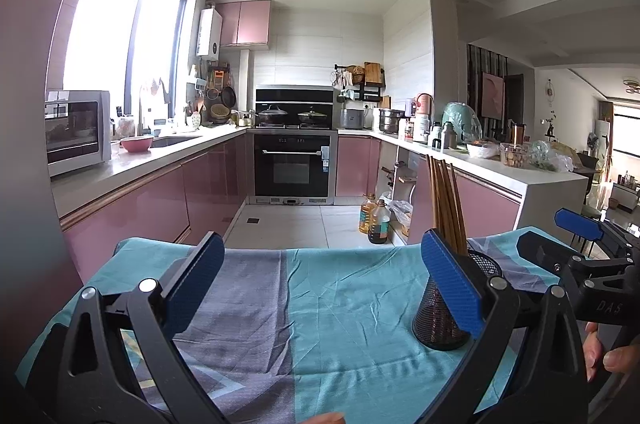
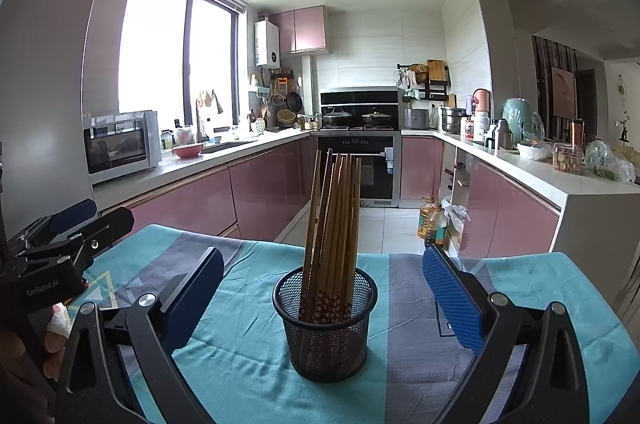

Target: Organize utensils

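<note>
A black mesh cup stands upright on the teal and grey tablecloth. Several wooden chopsticks lean in it, patterned ends down. My right gripper is open, its blue pads either side of the cup and not touching it. In the left wrist view the same mesh cup sits partly behind the right pad of my left gripper, with the chopsticks rising above it. The left gripper is open over bare tablecloth, nothing between its fingers.
The table's far edge drops to a tiled kitchen floor where oil bottles stand by the right counter. Pink cabinets and cluttered counters line both sides, with an oven at the back. A hand holds the other gripper's handle.
</note>
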`<state>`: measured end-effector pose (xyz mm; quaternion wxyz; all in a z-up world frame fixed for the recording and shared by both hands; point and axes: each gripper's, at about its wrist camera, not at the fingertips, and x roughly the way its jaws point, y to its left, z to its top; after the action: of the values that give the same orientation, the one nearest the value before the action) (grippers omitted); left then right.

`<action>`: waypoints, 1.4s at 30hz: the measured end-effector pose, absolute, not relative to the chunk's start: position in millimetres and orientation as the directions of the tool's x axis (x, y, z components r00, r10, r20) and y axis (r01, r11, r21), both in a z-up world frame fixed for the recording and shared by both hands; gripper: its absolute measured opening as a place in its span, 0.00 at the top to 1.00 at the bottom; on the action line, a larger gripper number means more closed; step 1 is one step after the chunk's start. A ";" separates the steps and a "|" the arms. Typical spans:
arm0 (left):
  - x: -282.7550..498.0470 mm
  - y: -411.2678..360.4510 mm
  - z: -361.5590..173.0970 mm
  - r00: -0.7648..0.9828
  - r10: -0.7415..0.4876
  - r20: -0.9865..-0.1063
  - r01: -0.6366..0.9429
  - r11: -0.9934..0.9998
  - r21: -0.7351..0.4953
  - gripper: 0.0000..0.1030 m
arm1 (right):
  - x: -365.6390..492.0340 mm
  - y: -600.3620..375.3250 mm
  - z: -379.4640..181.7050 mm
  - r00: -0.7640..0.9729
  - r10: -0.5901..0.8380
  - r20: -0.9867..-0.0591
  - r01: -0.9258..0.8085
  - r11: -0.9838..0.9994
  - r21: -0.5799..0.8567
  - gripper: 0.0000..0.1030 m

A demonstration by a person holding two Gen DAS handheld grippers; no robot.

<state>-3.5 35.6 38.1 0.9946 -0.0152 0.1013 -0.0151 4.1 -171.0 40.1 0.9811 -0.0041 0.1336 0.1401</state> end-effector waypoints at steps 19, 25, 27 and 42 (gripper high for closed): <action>-6.4 35.7 39.2 0.979 -0.022 -0.201 0.018 1.000 -0.025 0.06 | 3.2 -172.7 41.8 0.936 0.250 -0.248 -0.250 0.968 0.031 0.06; -7.1 35.9 39.0 0.980 -0.019 -0.200 0.014 1.000 -0.025 0.06 | 3.1 -174.3 41.3 0.938 0.245 -0.245 -0.244 0.969 0.034 0.06; -7.6 36.1 38.9 0.979 -0.020 -0.202 0.015 1.000 -0.025 0.06 | 3.4 -174.2 41.5 0.938 0.245 -0.246 -0.245 0.969 0.033 0.06; -8.4 38.1 38.8 0.979 -0.013 -0.203 0.008 1.000 -0.023 0.06 | 4.8 -175.0 41.1 0.937 0.245 -0.247 -0.244 0.969 0.038 0.06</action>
<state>-8.4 38.1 38.8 0.9947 -0.0110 0.1020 -0.0052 4.8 -175.0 41.1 0.9842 0.0031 0.1260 0.1243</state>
